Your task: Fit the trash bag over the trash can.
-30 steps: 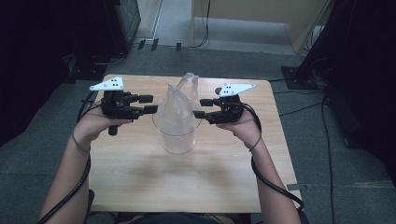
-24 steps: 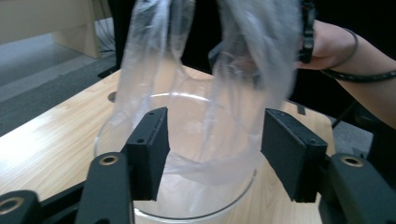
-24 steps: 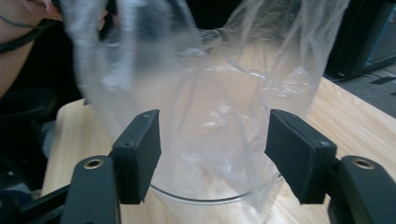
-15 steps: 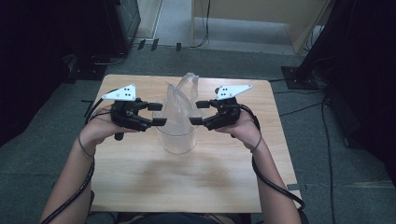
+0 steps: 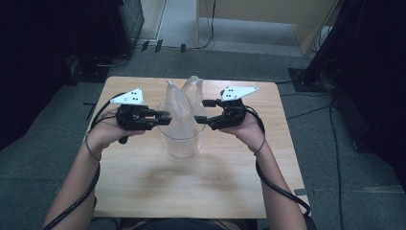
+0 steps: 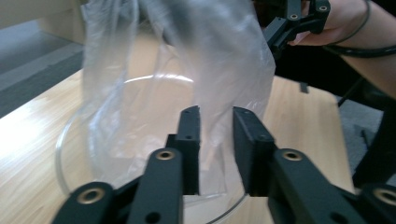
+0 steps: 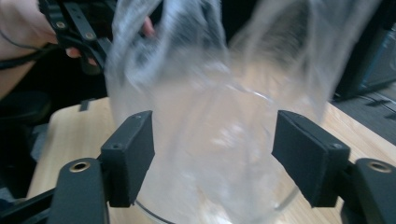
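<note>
A clear plastic bag (image 5: 184,101) stands upright in a clear round container (image 5: 181,143) at the middle of the wooden table (image 5: 143,182). My left gripper (image 5: 165,117) reaches the bag's left side. In the left gripper view its jaws have just been closing: they stand narrow around a fold of the bag (image 6: 210,56), with a gap still showing beside the film, so the left gripper (image 6: 216,140) is open. My right gripper (image 5: 200,111) is at the bag's right side. It (image 7: 212,154) is wide open, and the bag (image 7: 210,93) bulges between its jaws without being pinched.
The container's rim (image 6: 140,79) curves just under the left jaws. Dark equipment and cables (image 5: 119,28) lie on the floor behind the table. A dark stand base (image 5: 306,76) sits at the table's far right corner.
The left gripper has shifted right up to the bag and its jaws have narrowed around the film. The right gripper has stayed where it was, still wide.
</note>
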### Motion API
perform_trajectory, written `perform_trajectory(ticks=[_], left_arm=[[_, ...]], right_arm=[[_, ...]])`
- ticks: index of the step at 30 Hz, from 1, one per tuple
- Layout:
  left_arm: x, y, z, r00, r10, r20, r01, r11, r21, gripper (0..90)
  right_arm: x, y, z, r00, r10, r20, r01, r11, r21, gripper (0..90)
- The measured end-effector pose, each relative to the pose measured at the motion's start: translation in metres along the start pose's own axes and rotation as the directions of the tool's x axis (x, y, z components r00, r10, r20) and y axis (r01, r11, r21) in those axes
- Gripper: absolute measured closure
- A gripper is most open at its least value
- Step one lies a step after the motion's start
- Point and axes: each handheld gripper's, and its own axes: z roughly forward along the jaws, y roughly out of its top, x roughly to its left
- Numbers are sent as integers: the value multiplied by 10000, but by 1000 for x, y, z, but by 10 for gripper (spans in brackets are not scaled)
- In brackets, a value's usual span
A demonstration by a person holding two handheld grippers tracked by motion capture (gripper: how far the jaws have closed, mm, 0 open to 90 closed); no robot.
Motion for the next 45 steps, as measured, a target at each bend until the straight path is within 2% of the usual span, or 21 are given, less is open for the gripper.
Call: perform_trajectory(ticks=[3, 6, 9, 11, 12, 13, 15, 17, 18, 23, 25, 27, 34, 39, 40, 41, 43, 45], left_arm=[[3, -2, 0, 9999, -79, -76, 79, 10000, 12, 775], [4, -3, 1, 10000, -43, -84, 43, 10000, 30, 779], [5, -3, 1, 9999, -44, -117, 44, 10000, 2, 778], [6, -4, 0, 9998, -108, -178, 108, 9999, 14, 780], [6, -4, 0, 9998, -108, -178, 108, 9999, 14, 781], [7, -5, -1, 9997, -152, -193, 152, 9999, -1, 781], [8, -5, -2, 9995, -187, -238, 187, 9998, -14, 783], [8, -5, -2, 9995, -214, -240, 214, 9998, -29, 785], [9, -6, -3, 9994, -229, -257, 228, 9997, -45, 787], [12, -7, -6, 9989, -327, -329, 324, 9994, -79, 797], [13, -8, -7, 9987, -351, -375, 347, 9993, -101, 802], [17, -12, -10, 9973, -544, -497, 539, 9985, -118, 820], [27, -21, -19, 9940, -819, -723, 820, 9966, -13, 883], [39, -34, -27, 9868, -1232, -1050, 1250, 9921, 110, 896], [39, -34, -27, 9868, -1232, -1050, 1250, 9921, 110, 897], [42, -37, -31, 9853, -1374, -1018, 1382, 9904, 4, 897], [42, -37, -30, 9879, -1272, -888, 1280, 9918, 26, 897], [39, -36, -28, 9900, -1204, -738, 1211, 9926, 52, 892]], right_arm=[[-3, -3, 3, 9989, -27, 459, 17, 9998, 220, 348], [-3, -4, 10, 9996, -11, 295, 7, 9999, 146, 369], [-1, -6, 20, 9999, -113, 97, 110, 9993, 361, 378], [2, -7, 25, 9998, -199, -84, 202, 9987, 476, 467], [2, -7, 25, 9998, -199, -84, 202, 9987, 476, 467], [5, -8, 28, 9993, -339, -138, 346, 9977, 584, 565], [6, -7, 27, 9996, -270, -116, 276, 9980, 572, 682], [7, -7, 26, 9998, -183, -85, 187, 9984, 533, 688], [6, -6, 22, 10000, -4, 54, 1, 9985, 553, 767], [2, -6, 13, 9990, 252, 373, -272, 9981, 557, 889], [1, -6, 11, 9988, 266, 418, -290, 9979, 578, 896], [-1, -7, 4, 9981, 174, 584, -211, 9978, 624, 900], [-12, -17, -12, 9926, 189, 1195, -290, 9961, 833, 900], [-18, -24, -18, 9897, 114, 1428, -280, 9930, 1148, 900], [-18, -24, -18, 9897, 114, 1428, -280, 9930, 1148, 900], [-18, -25, -21, 9857, 31, 1686, -252, 9912, 1297, 900], [-18, -24, -23, 9864, 142, 1635, -358, 9909, 1299, 900], [-17, -23, -22, 9856, 36, 1692, -285, 9891, 1448, 900]])
